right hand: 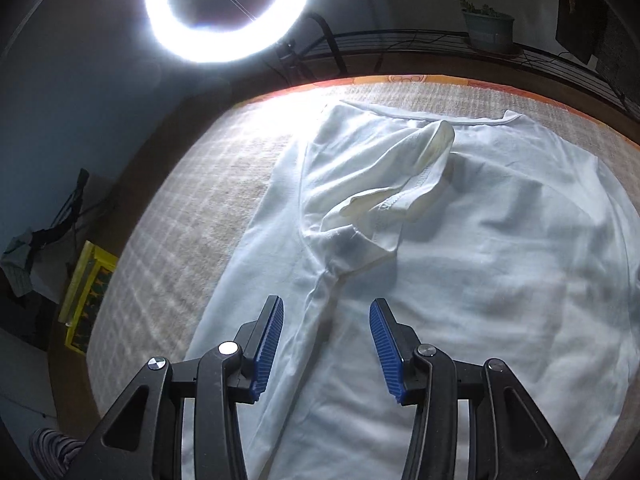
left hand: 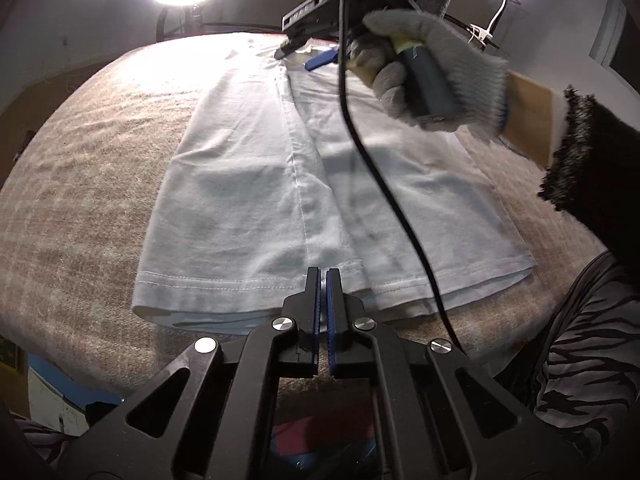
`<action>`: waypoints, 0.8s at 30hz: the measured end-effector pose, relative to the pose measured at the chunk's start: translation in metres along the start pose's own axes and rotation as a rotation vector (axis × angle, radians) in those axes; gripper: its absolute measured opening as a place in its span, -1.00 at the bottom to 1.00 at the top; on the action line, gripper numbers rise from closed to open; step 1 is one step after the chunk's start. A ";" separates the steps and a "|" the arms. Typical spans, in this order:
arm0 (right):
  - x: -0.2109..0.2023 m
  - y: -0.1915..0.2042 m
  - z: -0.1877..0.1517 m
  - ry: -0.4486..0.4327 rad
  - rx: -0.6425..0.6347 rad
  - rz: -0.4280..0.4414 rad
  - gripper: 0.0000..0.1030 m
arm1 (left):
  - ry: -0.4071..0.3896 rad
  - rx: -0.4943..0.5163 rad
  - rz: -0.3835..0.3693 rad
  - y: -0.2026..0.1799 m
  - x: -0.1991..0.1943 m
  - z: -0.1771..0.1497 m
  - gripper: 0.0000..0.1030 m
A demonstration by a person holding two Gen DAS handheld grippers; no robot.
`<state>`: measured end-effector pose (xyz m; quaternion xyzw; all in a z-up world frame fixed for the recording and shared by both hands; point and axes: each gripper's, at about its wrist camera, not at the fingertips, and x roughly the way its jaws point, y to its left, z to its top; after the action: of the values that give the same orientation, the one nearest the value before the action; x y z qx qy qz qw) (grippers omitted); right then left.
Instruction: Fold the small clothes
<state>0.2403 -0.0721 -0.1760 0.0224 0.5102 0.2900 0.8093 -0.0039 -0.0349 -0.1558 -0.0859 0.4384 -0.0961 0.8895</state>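
The white cotton T-shirt (left hand: 304, 184) lies flat on the beige woven table cover (left hand: 80, 200), and it looks partly folded. Both long sides seem turned in toward the middle, so it makes a long strip, and one short sleeve (right hand: 392, 184) is flopped back on top near the collar. I think the fold from bottom to top is not done yet, so about half the job is left. The left gripper (left hand: 322, 276) is shut tight right at the bottom hem of the shirt, near the middle. It looks like it pinches the hem, but I cannot tell for sure. The right gripper (right hand: 326, 344) is about half open and holds nothing. It hangs over the shirt's folded edge, just below the sleeve, held by a hand in a grey knit glove (left hand: 420, 60).
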 end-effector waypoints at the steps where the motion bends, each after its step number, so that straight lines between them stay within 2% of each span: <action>1: 0.003 0.000 0.001 0.010 0.001 -0.001 -0.07 | -0.010 0.001 0.007 0.001 -0.003 0.000 -0.99; 5: 0.013 -0.001 0.005 0.019 0.000 -0.006 -0.07 | 0.008 -0.012 0.011 0.003 0.001 0.001 -0.87; 8: 0.016 0.001 0.008 0.019 -0.007 -0.015 -0.07 | 0.020 0.001 0.017 0.000 0.009 -0.001 -0.87; 11: 0.018 0.004 0.009 0.018 -0.020 -0.023 -0.11 | 0.008 0.027 0.024 -0.005 0.013 0.000 -0.92; 12: 0.019 0.005 0.009 0.019 -0.029 -0.031 -0.15 | 0.006 0.016 0.011 -0.004 0.012 0.002 -1.00; 14: 0.021 0.006 0.009 0.023 -0.047 -0.060 -0.43 | -0.004 -0.004 -0.022 -0.004 0.007 0.002 -1.00; 15: 0.021 0.006 0.009 0.022 -0.052 -0.071 -0.49 | -0.010 -0.006 -0.031 -0.005 0.001 0.000 -1.00; 17: 0.021 0.003 0.010 0.023 -0.044 -0.063 -0.82 | -0.026 -0.007 -0.052 -0.007 -0.007 0.001 -1.00; 20: 0.017 -0.002 0.010 0.015 -0.028 -0.060 -1.00 | -0.060 0.020 -0.059 -0.015 -0.021 0.002 -1.00; 24: 0.012 -0.011 0.010 0.000 0.000 -0.052 -1.00 | -0.072 0.047 -0.085 -0.020 -0.029 0.002 -1.00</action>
<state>0.2572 -0.0725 -0.1843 0.0093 0.5106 0.2687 0.8167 -0.0214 -0.0472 -0.1277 -0.0872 0.3999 -0.1410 0.9015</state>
